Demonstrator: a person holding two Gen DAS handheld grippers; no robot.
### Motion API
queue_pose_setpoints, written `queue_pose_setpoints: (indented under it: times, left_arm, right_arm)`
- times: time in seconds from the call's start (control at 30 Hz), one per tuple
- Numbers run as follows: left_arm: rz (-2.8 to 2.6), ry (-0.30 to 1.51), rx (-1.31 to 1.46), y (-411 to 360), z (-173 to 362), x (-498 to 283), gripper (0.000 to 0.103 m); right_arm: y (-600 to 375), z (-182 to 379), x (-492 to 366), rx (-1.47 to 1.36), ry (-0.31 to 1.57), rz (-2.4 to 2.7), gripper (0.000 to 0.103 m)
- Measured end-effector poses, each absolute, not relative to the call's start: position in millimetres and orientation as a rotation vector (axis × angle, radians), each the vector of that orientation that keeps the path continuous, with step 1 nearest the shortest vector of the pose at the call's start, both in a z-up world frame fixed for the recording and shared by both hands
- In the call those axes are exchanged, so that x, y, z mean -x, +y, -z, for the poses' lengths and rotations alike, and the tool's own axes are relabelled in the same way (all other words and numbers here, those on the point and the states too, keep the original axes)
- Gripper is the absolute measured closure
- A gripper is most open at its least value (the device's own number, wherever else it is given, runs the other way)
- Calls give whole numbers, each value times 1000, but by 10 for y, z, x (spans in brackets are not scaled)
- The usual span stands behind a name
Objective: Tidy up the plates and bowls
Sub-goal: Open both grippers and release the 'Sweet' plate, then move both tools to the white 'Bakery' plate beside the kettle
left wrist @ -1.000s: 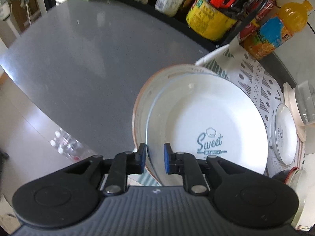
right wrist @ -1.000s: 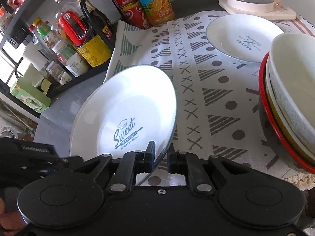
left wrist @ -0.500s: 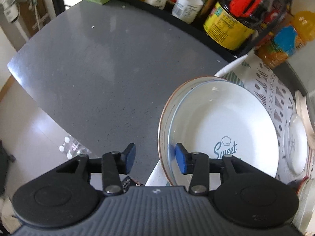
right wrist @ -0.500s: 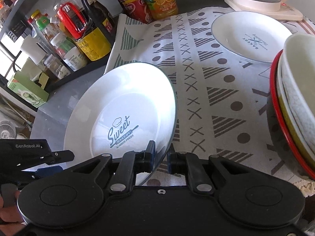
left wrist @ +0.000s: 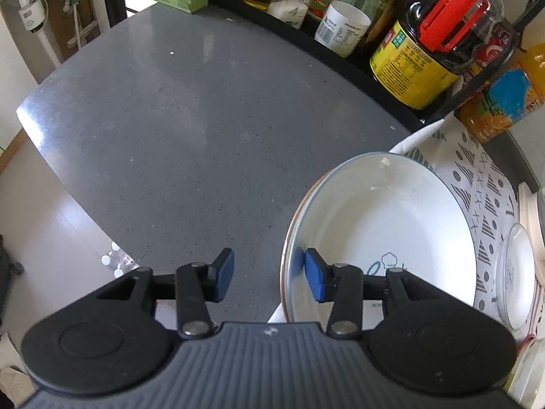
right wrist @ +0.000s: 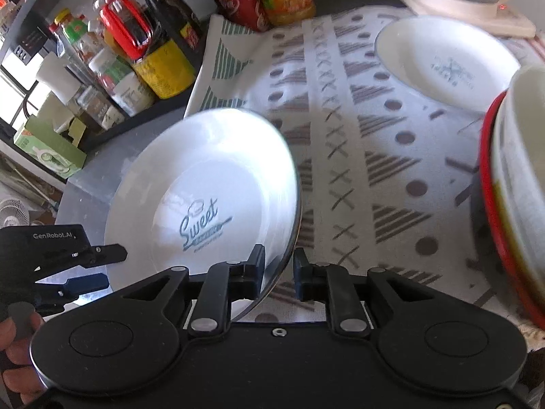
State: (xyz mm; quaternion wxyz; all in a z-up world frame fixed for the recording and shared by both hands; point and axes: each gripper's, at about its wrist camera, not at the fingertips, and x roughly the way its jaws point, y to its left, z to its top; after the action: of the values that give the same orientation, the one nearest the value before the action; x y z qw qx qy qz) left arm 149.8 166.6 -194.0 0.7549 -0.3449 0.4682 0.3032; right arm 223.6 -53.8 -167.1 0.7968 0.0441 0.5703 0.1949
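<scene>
- Right tongs (right wrist: 278, 274) were clenched on the near rim of the "Sweet" plate (right wrist: 204, 197), one pad on the face, one behind; the plate stood tilted, off the patterned cloth (right wrist: 357, 143), over its left edge.
- Left tongs (left wrist: 269, 276) hung released, pads wide apart. Their right pad (left wrist: 315, 279) sat just inside the plate (left wrist: 385, 238) rim; whether it touched we could not tell. The left pad was well clear over the grey counter (left wrist: 190, 129).
- So the plate lay to the right of the left tongs, carried by the right hand alone.
- A second plate (right wrist: 446, 61) lay flat at the far right of the cloth, near the kettle base (right wrist: 470, 13). Stacked bowls (right wrist: 511, 187) stood at the right edge.
- Our judgement: the held plate belongs on that far plate, forward and right of the right tongs, so the right hand is the nearer. The tilt must be levelled first, and the bowl stack crowds the path.
</scene>
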Motion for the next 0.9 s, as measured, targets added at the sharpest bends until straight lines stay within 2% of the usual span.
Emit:
queue_pose_setpoints:
  times: [0.1,0.3,0.37,0.43,0.5,0.57,0.7,0.83,0.9]
  left_arm:
    - [-697,997,732,1667,1888,-1507,59]
    - [-683,944,710,1626,1665,-1596,59]
    - [-663,930,702,1588,1590,-1661,54]
    - [-645,924,694,1536,1529,-1737,50]
    - [-625,915,689,1487,1493,-1810,47]
    - [-601,916,674,1430,1469,-1909,39]
    - [-574,923,663,1334,1450,-2092,35]
    - [-526,932,656,1228,1423,-2283,34]
    - [-502,925,642,1149,1389,-2395,33]
  right_arm:
    - [-559,1560,-2259,-103,1203,-442,81]
    - [-588,1361,-2300,-122,1160,-485,59]
    - [-602,1275,-2338,-130,1133,-504,50]
    - [-627,1196,-2386,-136,1106,-502,45]
    - [-656,1157,-2446,-150,1098,-493,44]
    - [-698,1123,-2507,-160,1087,-475,42]
    - [-800,1028,-2645,-186,1066,-430,36]
    - [-946,916,-2799,-219,1031,-368,24]
    - [-1036,881,-2883,-233,1016,-339,24]
